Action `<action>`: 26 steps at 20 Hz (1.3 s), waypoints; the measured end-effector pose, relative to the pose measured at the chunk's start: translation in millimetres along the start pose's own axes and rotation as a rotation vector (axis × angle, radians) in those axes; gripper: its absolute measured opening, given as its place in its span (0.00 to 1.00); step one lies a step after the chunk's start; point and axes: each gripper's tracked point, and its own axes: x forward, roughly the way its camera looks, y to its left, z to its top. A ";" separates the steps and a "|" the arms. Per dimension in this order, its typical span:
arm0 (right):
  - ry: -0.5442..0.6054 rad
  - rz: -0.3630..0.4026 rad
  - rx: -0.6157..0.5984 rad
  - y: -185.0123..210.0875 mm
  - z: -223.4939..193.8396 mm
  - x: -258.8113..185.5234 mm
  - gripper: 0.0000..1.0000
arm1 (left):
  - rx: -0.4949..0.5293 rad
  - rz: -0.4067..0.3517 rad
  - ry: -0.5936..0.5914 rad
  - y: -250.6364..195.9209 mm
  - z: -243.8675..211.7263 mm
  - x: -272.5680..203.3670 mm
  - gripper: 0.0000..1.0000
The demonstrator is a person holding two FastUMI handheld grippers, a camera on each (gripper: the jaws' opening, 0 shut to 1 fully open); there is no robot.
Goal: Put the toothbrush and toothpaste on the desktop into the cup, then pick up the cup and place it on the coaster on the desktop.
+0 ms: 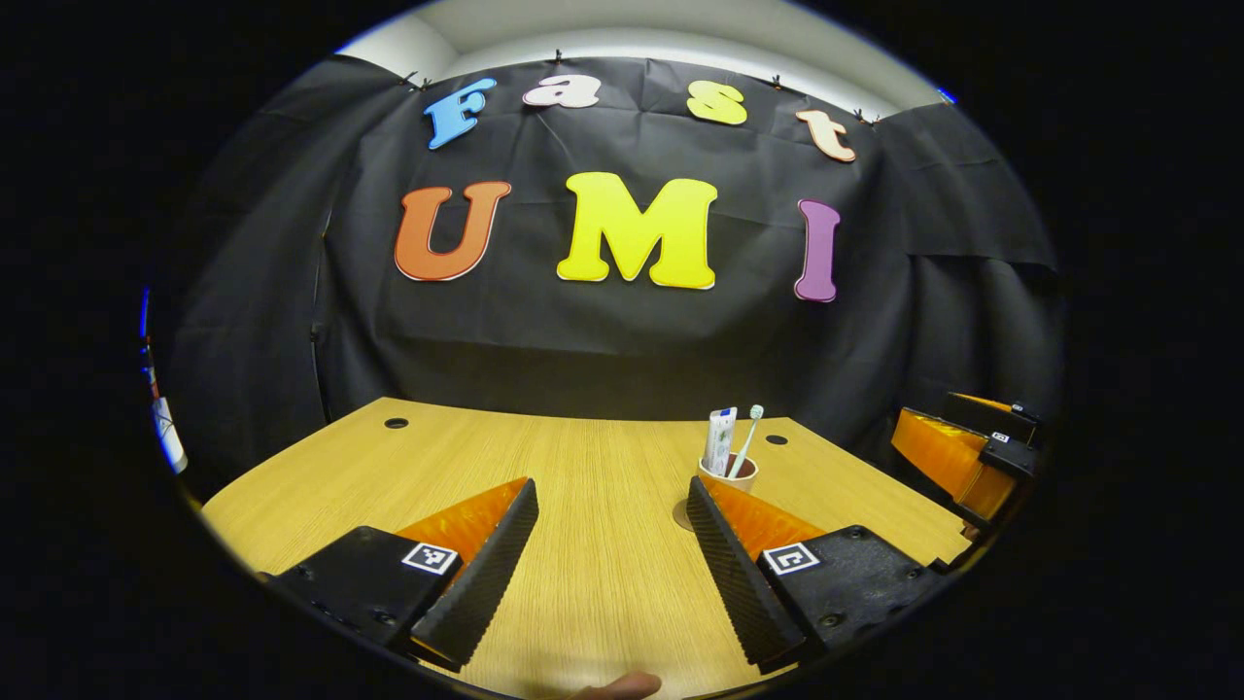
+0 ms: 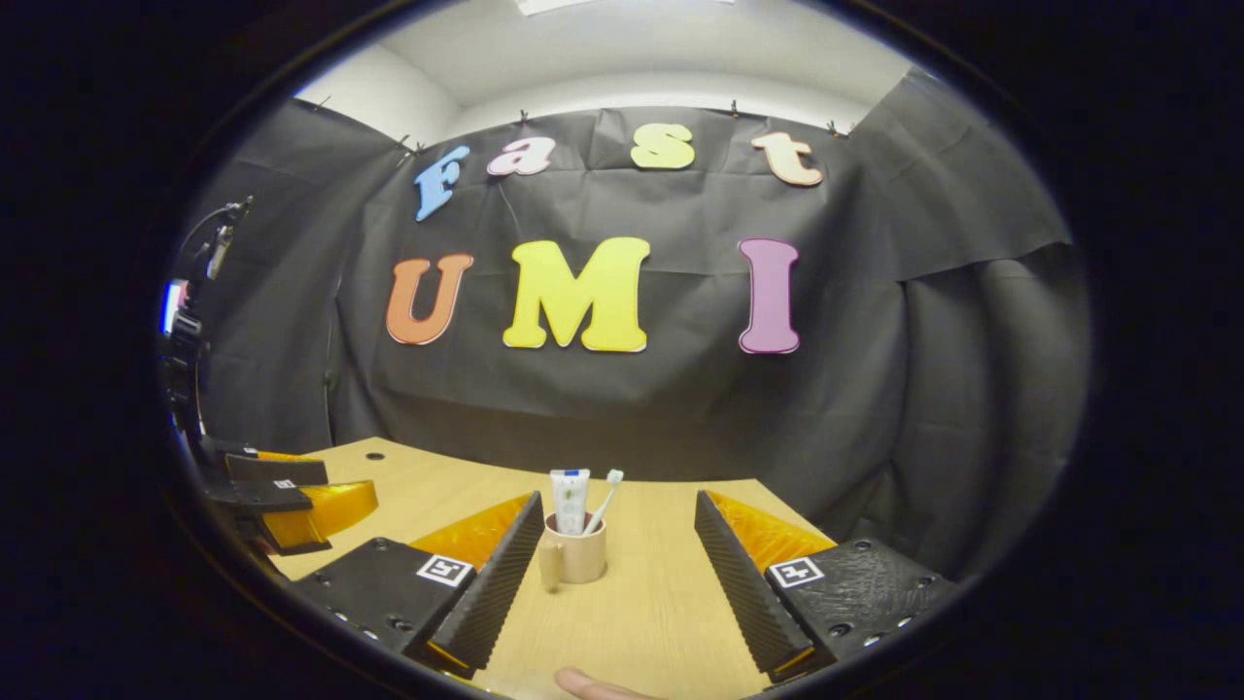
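A wooden desk (image 1: 603, 467) stands before a black cloth wall. In the left gripper view, the left gripper (image 1: 610, 569) hovers with its fingers spread apart, holding nothing. At about one o'clock from it stands a beige cup (image 1: 728, 474) on a round coaster (image 1: 682, 516), with a toothbrush (image 1: 749, 435) and toothpaste tube (image 1: 720, 439) upright inside. In the right gripper view, the right gripper (image 2: 616, 574) is also spread wide and empty, the cup at eleven o'clock.

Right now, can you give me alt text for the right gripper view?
A cup holding toothpaste and a toothbrush stands on the desk, ahead of the open right gripper. The left gripper shows far left.
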 end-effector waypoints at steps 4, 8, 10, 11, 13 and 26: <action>-0.001 0.001 -0.008 0.3 0.2 -1.2 0.95 | 0.017 -0.015 -0.031 -7.0 6.4 -4.5 0.98; 0.006 0.003 -0.017 2.5 -2.4 -0.1 0.95 | 0.031 -0.039 -0.023 -15.5 3.0 -5.9 0.98; 0.005 0.004 -0.019 3.4 -2.7 -0.6 0.94 | 0.035 -0.035 -0.020 -14.8 3.9 -5.7 0.98; 0.004 0.003 -0.019 2.6 -1.4 -0.9 0.94 | 0.034 -0.032 -0.022 -13.0 4.4 -5.6 0.98; 0.003 0.004 -0.019 2.8 -1.3 -0.8 0.95 | 0.028 -0.024 -0.024 -11.2 4.0 -4.8 0.98; 0.015 0.007 -0.024 4.4 -6.4 2.3 0.94 | 0.032 -0.043 -0.017 -18.0 2.2 -6.3 0.98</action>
